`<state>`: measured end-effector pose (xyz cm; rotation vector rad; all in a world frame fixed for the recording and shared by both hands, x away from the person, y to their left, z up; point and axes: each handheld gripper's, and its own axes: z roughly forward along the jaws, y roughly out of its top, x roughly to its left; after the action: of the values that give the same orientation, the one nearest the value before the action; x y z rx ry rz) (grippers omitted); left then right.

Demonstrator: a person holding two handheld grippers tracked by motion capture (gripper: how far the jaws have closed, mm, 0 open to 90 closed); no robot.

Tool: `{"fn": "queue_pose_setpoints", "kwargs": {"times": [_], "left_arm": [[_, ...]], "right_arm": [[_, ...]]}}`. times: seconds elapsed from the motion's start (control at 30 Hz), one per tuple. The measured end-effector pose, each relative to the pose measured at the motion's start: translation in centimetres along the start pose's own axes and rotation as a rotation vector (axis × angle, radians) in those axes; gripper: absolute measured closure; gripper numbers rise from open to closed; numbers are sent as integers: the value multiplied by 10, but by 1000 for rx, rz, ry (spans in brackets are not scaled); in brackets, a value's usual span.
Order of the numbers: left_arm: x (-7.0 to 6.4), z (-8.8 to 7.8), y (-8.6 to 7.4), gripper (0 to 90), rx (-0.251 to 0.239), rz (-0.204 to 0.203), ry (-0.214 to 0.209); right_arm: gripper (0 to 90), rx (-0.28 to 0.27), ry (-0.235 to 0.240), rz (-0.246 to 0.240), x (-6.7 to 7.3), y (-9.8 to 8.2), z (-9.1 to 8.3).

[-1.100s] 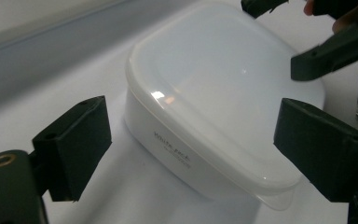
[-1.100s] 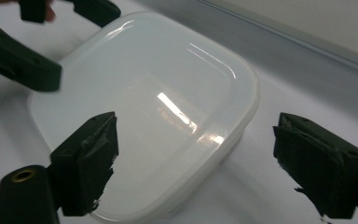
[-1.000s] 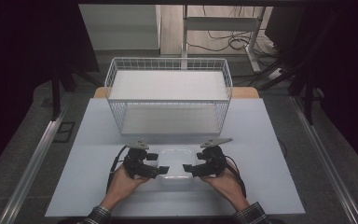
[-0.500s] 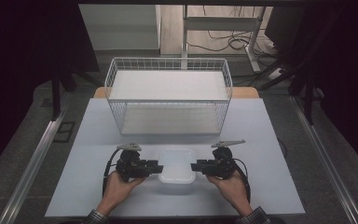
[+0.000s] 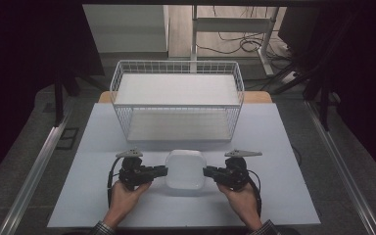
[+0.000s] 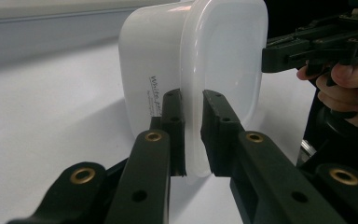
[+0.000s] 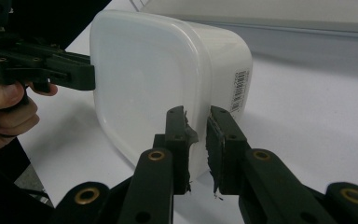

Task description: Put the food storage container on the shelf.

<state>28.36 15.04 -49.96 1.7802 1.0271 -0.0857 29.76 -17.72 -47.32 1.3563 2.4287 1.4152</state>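
One white translucent plastic container (image 5: pixel 185 169), rounded-square, lidded, smooth; on the pale blue-grey tabletop (image 5: pixel 78 196) just in front of the white wire basket (image 5: pixel 176 100). Labels: handwritten black script on one side wall, opening "White", remainder unreadable; barcode sticker on the opposite wall, digits too small to read. Left gripper (image 6: pixel 193 135), black, jaws having just been closing, clamped on the container's lid rim at its left edge. Right gripper (image 7: pixel 196 140), black with torn pads, jaws likewise just closing, clamped on the rim at its right edge. Room dark; cables on the floor behind the basket.
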Motion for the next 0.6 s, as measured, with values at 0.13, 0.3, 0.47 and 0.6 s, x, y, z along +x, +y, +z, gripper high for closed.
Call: {"fn": "queue_pose_setpoints", "kwargs": {"times": [0.13, 0.3, 0.47, 0.6], "left_arm": [[-4, -5, 4, 802, -21, 16, 19], [-8, -13, 11, 801, -40, 33, 28], [-12, -20, 26, 800, -56, 54, 47], [-15, -25, 39, 799, -63, 77, 61]], "right_arm": [[781, -26, 5, -17, 3, 4, -2], [782, -47, 22, -41, 6, 14, -5], [783, -66, 31, -69, 9, 29, -10], [784, -84, 26, -89, 12, 41, -14]]}}
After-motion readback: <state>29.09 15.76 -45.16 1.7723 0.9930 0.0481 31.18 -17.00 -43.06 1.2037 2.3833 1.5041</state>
